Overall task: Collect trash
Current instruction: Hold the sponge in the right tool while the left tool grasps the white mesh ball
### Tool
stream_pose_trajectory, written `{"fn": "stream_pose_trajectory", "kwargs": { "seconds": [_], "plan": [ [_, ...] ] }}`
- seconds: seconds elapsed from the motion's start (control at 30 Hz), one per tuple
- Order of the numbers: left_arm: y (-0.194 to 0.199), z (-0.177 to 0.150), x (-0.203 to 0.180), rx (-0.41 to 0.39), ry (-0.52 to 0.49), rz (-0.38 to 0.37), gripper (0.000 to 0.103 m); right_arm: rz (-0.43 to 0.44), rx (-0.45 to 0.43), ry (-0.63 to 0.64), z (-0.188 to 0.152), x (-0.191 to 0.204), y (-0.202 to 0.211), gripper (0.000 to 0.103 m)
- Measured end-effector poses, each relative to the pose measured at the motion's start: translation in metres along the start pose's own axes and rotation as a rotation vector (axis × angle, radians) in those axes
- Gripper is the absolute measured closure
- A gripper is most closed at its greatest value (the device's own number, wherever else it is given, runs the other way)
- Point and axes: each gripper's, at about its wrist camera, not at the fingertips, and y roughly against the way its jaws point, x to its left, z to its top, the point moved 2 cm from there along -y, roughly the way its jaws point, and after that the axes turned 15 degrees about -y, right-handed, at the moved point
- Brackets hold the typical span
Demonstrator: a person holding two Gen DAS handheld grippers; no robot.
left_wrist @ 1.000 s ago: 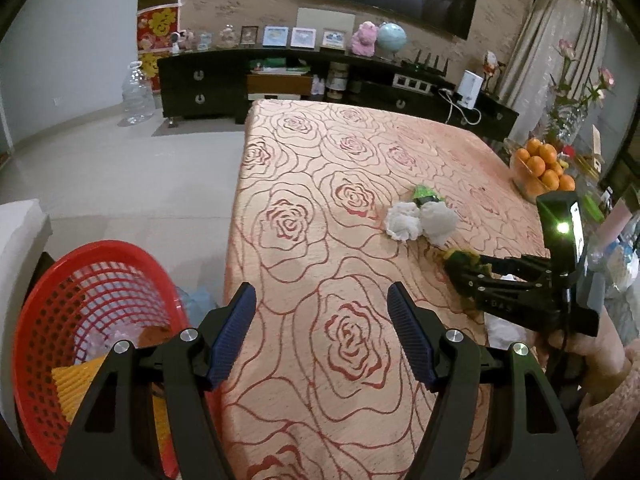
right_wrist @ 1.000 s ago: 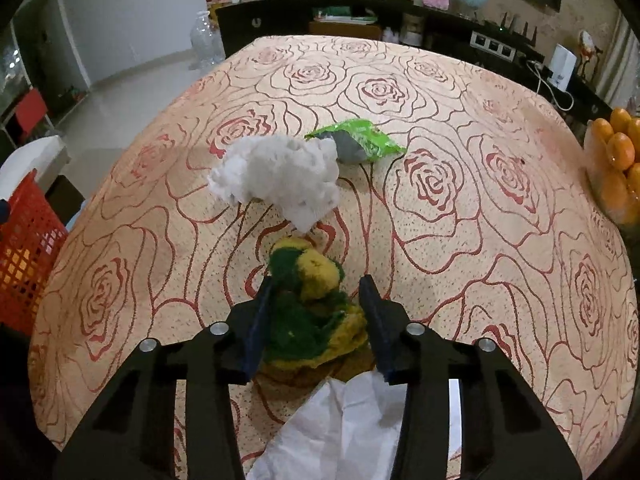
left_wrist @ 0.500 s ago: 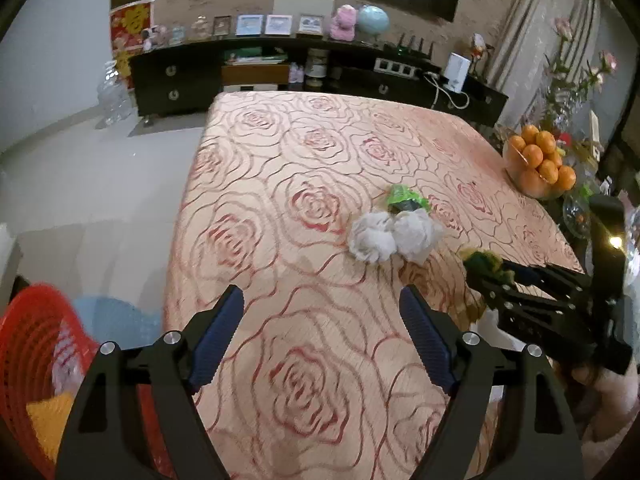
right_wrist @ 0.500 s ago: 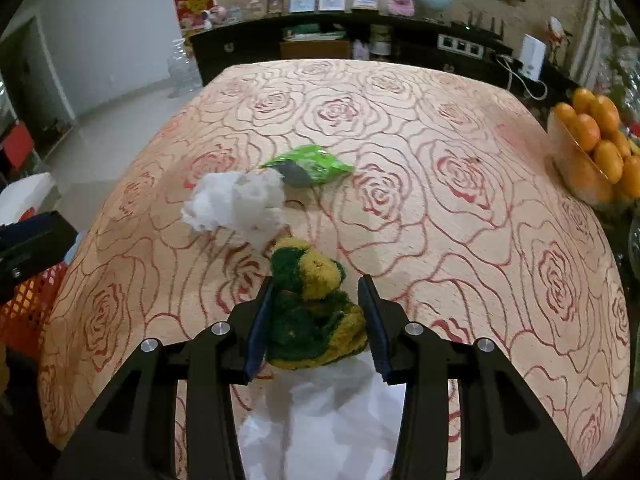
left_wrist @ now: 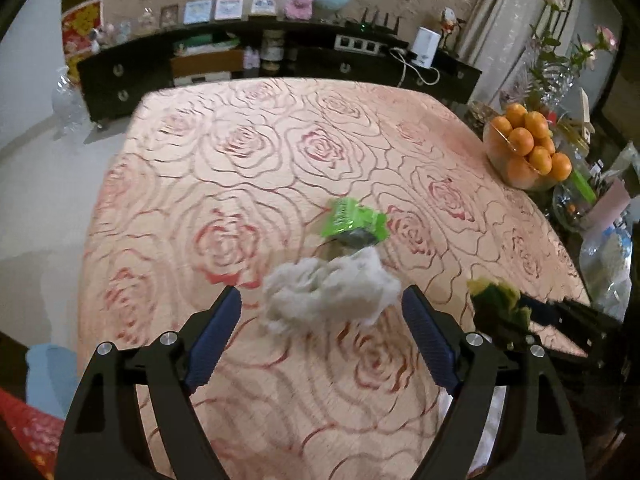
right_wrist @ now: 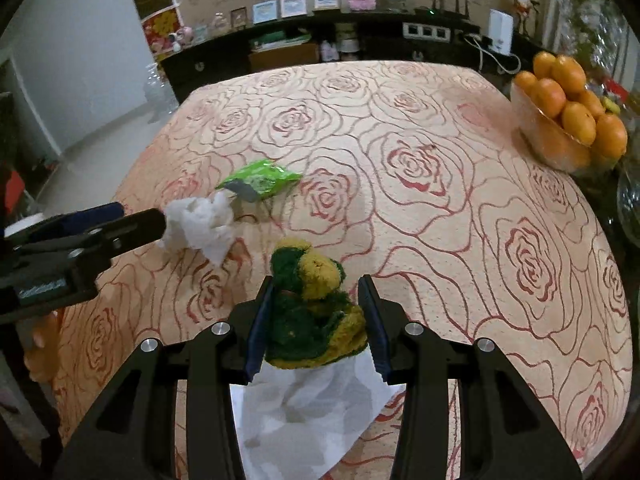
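The table under a peach rose-patterned tablecloth [left_wrist: 248, 152] stood before a dark sideboard [left_wrist: 280, 60]. Left of the crumpled white tissue wad [left_wrist: 332, 292], the red mesh basket [left_wrist: 28, 436], prominent a second earlier, was cut to a corner. The left gripper [left_wrist: 322, 338] had just been opening, spread around the wad without touching. Right of the wad, the right gripper [right_wrist: 318, 320] pinched a green-and-yellow fuzzy cloth [right_wrist: 312, 308]. The left view was blurred.

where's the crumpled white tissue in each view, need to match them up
Left wrist view: the crumpled white tissue sits low centre, between the open left gripper's fingers.
Right wrist view: the tissue lies left of centre, at the left gripper's tip.
Shared landmark: the green wrapper just beyond the tissue.
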Motion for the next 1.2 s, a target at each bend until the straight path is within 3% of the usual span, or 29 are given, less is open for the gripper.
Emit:
{"fn": "stream_pose_trajectory", "kwargs": {
  "seconds": [0.13,0.23,0.3,0.37,0.57,0.87,1.2],
  "plan": [
    [-0.022,0.009,-0.002,0.026,0.021,-0.048,0.023,0.011,0.016,-0.043,0.005,-0.009,-0.003,0.062],
    [-0.036,0.012,-0.005,0.045,-0.006,-0.027,0.024,0.007,0.013,-0.048,0.007,-0.010,-0.004,0.062],
    [-0.040,0.010,-0.007,0.053,-0.023,-0.021,0.031,0.005,0.011,-0.051,0.008,-0.010,-0.005,0.062],
    [-0.045,0.006,-0.008,0.067,-0.036,-0.023,0.048,0.005,0.012,-0.054,0.009,-0.010,-0.006,0.062],
    [-0.043,0.003,-0.005,0.040,-0.044,-0.023,0.067,0.003,0.020,-0.044,0.011,-0.007,-0.010,0.062],
    [-0.020,-0.006,0.000,0.015,-0.030,-0.008,0.069,-0.004,0.004,-0.031,0.009,-0.005,-0.012,0.062],
    [0.041,-0.034,0.008,-0.031,-0.020,0.070,0.069,0.021,-0.010,-0.010,0.005,0.007,-0.008,0.062]
  ]
}}
